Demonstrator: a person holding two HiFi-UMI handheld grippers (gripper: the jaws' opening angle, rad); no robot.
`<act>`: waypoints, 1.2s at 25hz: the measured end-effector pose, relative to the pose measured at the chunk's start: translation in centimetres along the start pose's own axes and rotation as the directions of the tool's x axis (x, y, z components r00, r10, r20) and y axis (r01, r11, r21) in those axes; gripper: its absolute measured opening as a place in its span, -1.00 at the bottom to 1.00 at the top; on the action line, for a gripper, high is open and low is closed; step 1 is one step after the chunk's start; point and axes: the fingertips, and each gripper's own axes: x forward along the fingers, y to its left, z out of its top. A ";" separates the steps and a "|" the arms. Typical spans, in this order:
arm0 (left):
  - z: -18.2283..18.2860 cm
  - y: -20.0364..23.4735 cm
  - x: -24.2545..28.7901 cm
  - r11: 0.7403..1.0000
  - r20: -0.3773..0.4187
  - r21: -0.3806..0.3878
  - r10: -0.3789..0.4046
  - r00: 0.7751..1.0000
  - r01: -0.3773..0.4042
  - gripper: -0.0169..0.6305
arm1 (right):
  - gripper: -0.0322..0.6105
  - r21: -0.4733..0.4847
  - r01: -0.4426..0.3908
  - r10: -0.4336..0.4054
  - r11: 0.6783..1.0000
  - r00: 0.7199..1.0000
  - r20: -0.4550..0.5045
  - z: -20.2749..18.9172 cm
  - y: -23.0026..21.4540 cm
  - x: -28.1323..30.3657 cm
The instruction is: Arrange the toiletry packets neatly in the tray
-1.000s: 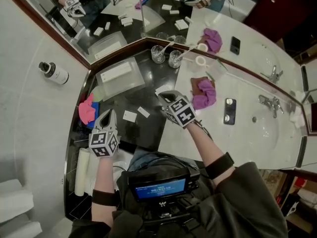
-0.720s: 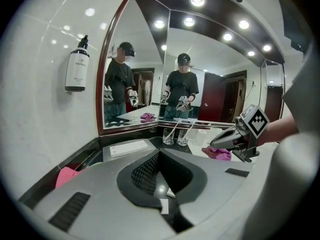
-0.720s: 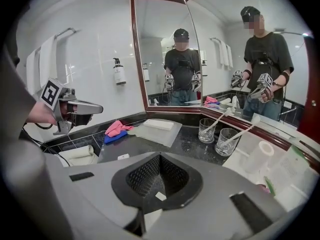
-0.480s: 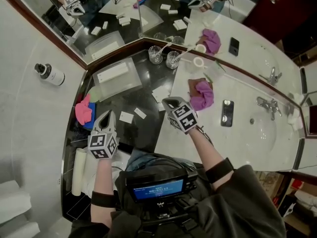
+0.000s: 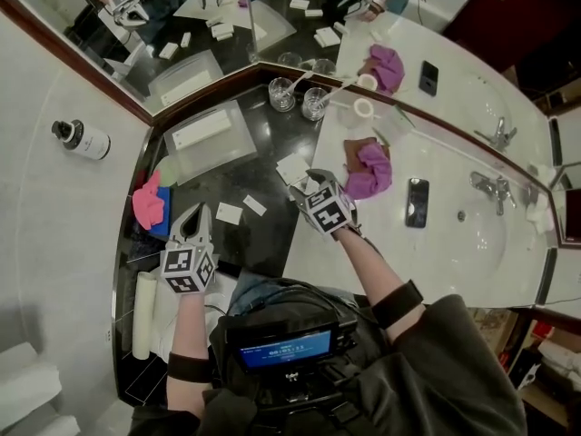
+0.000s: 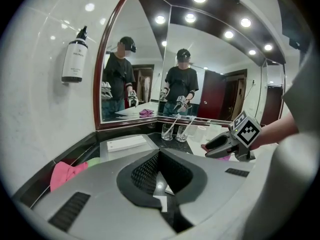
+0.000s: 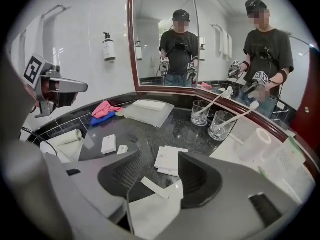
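Setup: dark stone counter (image 5: 259, 243) in a mirrored corner, joined on its right edge to a white counter (image 5: 436, 262) with a basin.

Tray (image 5: 234, 149): translucent, sits at the back left corner of the dark counter, just beside the mirror edge. One long white packet (image 5: 201, 132) lies inside it, along the back side.

Packets outside the tray:
- stack of flat white packets (image 5: 292, 167) at the right edge of the dark counter, near the seam with the white counter;
- slim white packet (image 7: 155, 188) lying aslant across that seam, near the front;
- two small white packets (image 5: 229, 213) near the middle of the dark counter, well apart from the tray.

Right gripper (image 5: 306, 182): angled down over the seam, just in front of the stack. Jaws stand apart and have just been opening. The slim packet lies between them on the counter; neither pad presses on it. Nothing is gripped.

Left gripper (image 5: 193, 213): over the front left part of the dark counter, jaws fully together, nothing between them.

Other items: two glasses (image 5: 300, 98) at the back edge of the dark counter; pink cloth (image 5: 147, 200) at the left edge; purple cloth (image 5: 370, 169) and phone (image 5: 418, 202) on the white counter.
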 end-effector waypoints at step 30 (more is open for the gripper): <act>-2.2 3.3 5.2 0.996 -0.067 -0.029 -0.081 0.994 0.079 -0.95 | 0.39 0.041 0.118 -0.106 0.992 0.968 -0.228 -3.1 -3.8 11.1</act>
